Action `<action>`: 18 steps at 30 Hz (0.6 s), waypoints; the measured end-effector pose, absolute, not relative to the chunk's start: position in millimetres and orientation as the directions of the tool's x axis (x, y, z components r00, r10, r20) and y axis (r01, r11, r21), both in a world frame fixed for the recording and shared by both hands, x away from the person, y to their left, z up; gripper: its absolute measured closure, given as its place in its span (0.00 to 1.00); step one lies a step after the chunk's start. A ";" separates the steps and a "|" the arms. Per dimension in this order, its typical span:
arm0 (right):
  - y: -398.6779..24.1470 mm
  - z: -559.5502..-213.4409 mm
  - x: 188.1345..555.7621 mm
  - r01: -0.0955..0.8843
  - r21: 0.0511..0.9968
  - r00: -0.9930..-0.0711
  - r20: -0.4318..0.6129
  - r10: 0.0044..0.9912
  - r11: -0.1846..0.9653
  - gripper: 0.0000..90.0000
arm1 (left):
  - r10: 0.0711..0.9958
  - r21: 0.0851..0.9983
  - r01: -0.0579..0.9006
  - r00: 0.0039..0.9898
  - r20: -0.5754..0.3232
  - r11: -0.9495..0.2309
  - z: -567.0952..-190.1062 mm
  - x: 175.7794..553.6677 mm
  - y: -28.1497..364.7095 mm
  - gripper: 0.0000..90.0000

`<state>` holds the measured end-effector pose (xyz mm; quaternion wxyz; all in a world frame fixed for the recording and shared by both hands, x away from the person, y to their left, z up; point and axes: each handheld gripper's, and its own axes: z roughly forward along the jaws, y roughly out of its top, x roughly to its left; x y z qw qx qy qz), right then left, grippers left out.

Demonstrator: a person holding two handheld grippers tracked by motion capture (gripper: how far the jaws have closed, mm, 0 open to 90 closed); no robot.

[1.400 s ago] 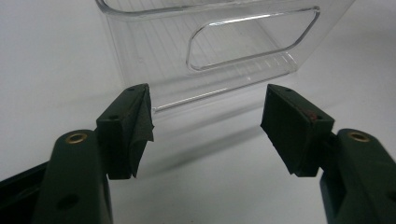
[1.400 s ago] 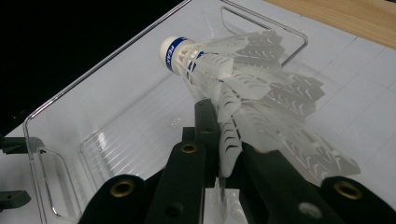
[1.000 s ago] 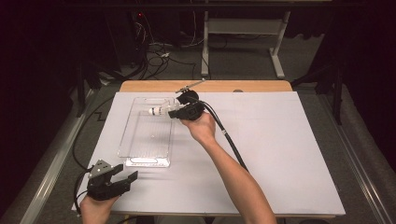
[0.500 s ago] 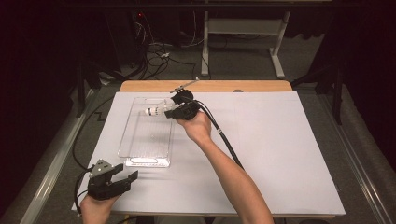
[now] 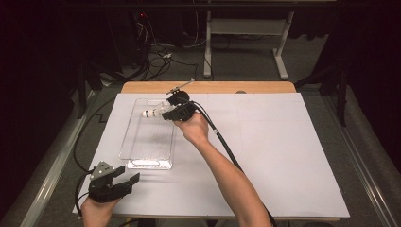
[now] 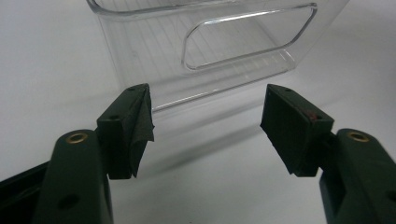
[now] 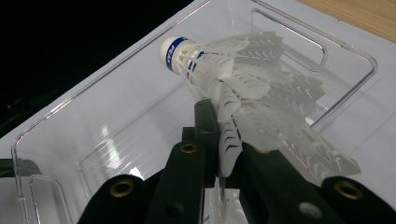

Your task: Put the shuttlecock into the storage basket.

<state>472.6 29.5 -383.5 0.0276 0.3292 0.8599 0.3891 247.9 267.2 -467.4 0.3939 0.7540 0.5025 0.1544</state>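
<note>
Right hand-held gripper [image 7: 219,154] pinches a white shuttlecock [image 7: 243,88]; its blue band's lettering is unreadable

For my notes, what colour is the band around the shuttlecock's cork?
Blue, on the shuttlecock; clearest in the right gripper view.

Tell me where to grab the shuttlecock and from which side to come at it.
Grip the shuttlecock by its feather skirt, from the open flared end, as the right gripper does now over the clear tray. The skirt is thin enough for the jaws to pinch one side of it; the round white cork would likely slip out.
</note>
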 end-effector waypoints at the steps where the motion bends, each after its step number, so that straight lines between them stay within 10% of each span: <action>1: 29.5 -383.5 472.6 0.545 0.687 -0.782 0.209 0.588 0.480 0.99 | 0.879 0.749 0.636 0.447 -0.163 -0.185 -467.4 247.9 267.2 0.38; 18: 49.6 -392.7 479.3 0.547 0.675 -0.789 0.220 0.573 0.495 0.99 | 0.879 0.749 0.636 0.447 -0.164 -0.184 -467.1 248.6 266.4 0.38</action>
